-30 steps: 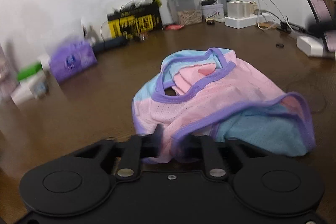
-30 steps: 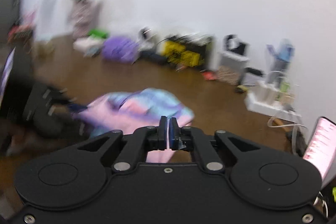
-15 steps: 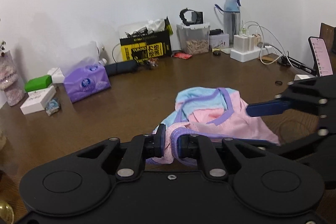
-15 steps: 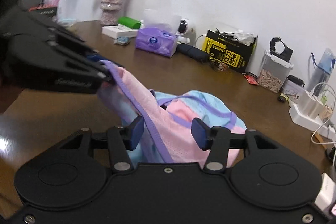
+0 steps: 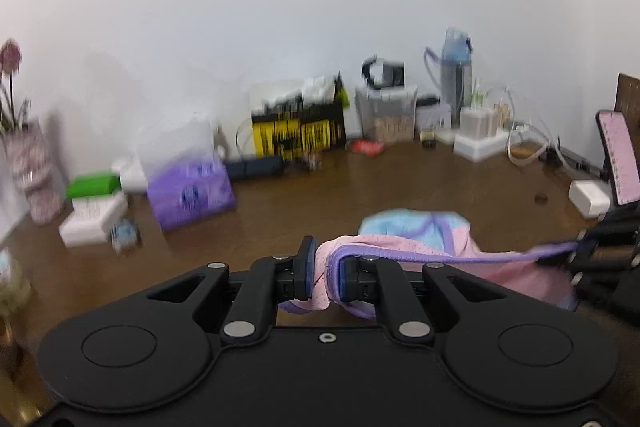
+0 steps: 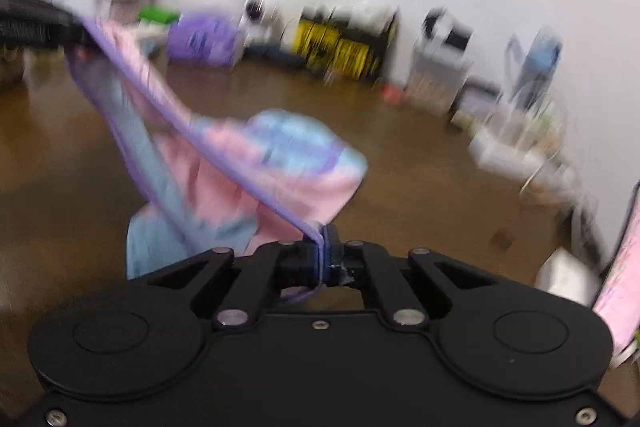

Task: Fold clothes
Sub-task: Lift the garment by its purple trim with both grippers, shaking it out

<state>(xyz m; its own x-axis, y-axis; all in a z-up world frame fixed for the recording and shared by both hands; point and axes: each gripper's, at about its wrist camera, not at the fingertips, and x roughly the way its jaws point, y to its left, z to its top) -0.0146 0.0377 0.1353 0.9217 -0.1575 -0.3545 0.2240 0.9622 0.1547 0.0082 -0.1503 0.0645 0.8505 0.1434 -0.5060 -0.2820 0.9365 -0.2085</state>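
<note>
Garment: a small pink and blue mesh top [image 5: 430, 259] with purple binding, part lifted off the brown table [image 5: 400, 183], its far end in a soft heap on the wood near the middle
Left hand-held gripper [image 5: 323, 277]: pinched down on a bunched corner of the garment, pink mesh and purple trim squeezed between the pads
Right hand-held gripper [image 6: 323, 259]: closed tight on the purple edge, the binding running straight into the narrow slit between its fingers
Key relation: the purple hem [image 5: 460, 258] is stretched taut between the two, running left to right; that is the garment's long axis now, with the body hanging from it and trailing away toward the far heap
Which hand is nearer: neither stands out; each holds one end, and the heap lies ahead of both
Judgement: the next move looks likely to turn on keeping that hem level while the loose body is laid flat or swung over
Containers: a clear lidded tub [image 5: 386, 117] at the far wall holds something pale brown, too blurred to name; a black and yellow box [image 5: 298, 127] beside it has white stuff poking out on top; a purple tissue pack [image 5: 191, 193] sits far left
Risk: thin mesh could slip from either pinch
</note>
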